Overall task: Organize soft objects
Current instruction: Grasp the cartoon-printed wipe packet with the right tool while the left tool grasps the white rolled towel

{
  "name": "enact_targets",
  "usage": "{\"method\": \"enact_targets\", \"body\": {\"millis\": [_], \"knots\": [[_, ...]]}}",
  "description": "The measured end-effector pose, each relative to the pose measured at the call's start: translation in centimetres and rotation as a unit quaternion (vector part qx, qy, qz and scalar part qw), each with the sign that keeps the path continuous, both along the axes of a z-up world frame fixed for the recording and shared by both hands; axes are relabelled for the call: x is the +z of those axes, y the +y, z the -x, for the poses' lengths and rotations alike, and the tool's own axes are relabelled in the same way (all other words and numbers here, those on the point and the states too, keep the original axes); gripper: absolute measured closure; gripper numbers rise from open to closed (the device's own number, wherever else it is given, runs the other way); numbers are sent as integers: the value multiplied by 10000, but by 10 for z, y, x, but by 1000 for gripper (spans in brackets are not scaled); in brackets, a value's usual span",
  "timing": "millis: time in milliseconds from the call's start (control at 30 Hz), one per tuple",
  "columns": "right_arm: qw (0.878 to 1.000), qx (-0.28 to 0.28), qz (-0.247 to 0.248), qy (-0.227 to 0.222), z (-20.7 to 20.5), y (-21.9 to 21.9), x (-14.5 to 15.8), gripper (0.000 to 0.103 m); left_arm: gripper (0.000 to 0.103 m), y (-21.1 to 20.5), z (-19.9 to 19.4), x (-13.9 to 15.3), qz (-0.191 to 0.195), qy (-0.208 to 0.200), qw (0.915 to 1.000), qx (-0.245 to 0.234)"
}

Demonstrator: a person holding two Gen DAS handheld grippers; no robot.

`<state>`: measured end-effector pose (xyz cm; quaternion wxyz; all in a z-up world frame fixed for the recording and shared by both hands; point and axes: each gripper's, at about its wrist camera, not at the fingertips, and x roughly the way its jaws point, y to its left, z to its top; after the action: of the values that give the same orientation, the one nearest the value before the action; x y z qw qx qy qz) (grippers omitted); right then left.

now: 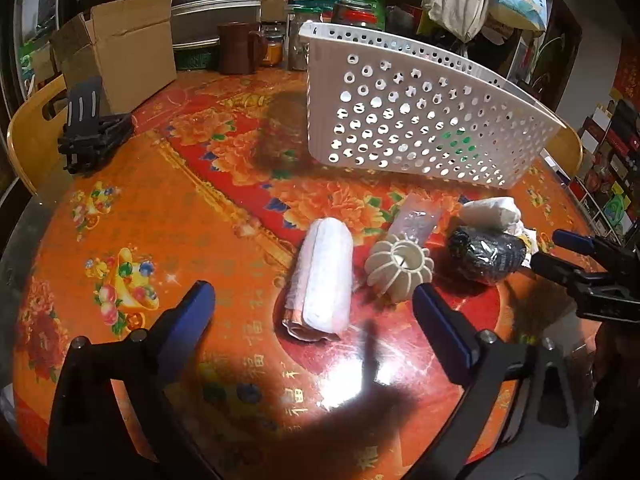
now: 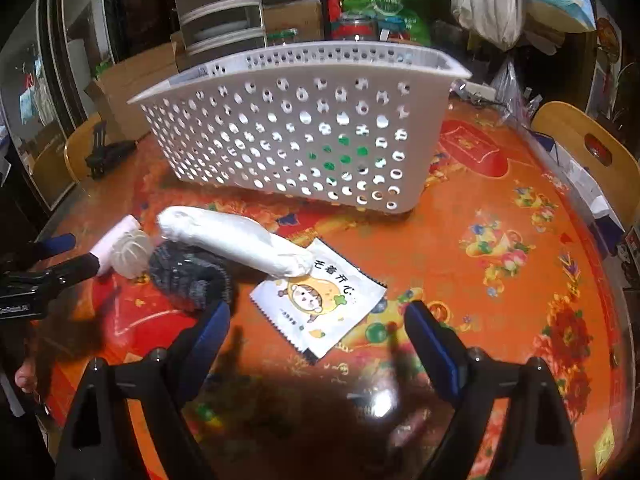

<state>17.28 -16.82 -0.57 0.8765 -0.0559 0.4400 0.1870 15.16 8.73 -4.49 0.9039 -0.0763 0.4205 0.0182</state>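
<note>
**Both hand-held grippers poised over the soft pile, basket waiting**

While the white perforated plastic basket (image 1: 420,120) stands at the back of the desk (image 1: 160,208) with its floral orange-red cover, both tools hang above the cluster in front of it. The left hand-held gripper (image 1: 314,300) has its blue pads spread wide, nothing between them, and the rolled pink-and-white cloth bundle (image 1: 320,280) lies just ahead in its line. The right hand-held gripper (image 2: 318,320) is likewise spread and empty, framing the flat white snack sachet with a cartoon print (image 2: 320,300).

Look how tight this pile is! The ribbed cream rubbery ring (image 1: 400,268) sits just beside the cloth roll, and the dark knitted bundle in clear wrap (image 2: 188,276) is touching the long white wrapped roll (image 2: 236,240), whose end rests on the sachet's corner.

Risks, as a judgement: the sachet lies flat on a glossy cover, so the pads could skid over it rather than catch an edge. Lifting it may drag the white roll along. On the left, a wide jaw closing on the cloth roll could nudge the ribbed ring or pinch only the loose outer layer, letting it unroll. The two grippers work close together, so a clash is possible.
</note>
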Motion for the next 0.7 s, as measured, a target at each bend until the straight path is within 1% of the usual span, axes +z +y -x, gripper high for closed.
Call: {"method": "enact_targets", "body": {"millis": [267,433,567,633,700], "knots": [[9996,78,139,224,-15,7,-16,14,13,-2,-7,-5,-58,102,9999,-43],[9995,73,218,235,-19,8,-17,16,16,-3,-11,-7,-93,159,9998,-66],[9987,119,466,139,-20,13,-19,20,20,-4,-14,-11,-100,223,9997,-76],[9988,138,455,134,-22,13,-19,25,21,-4,-15,-11,-100,223,9997,-67],[9988,140,450,120,-22,11,-18,32,24,-4,-16,-11,-115,231,9996,-63]]}}
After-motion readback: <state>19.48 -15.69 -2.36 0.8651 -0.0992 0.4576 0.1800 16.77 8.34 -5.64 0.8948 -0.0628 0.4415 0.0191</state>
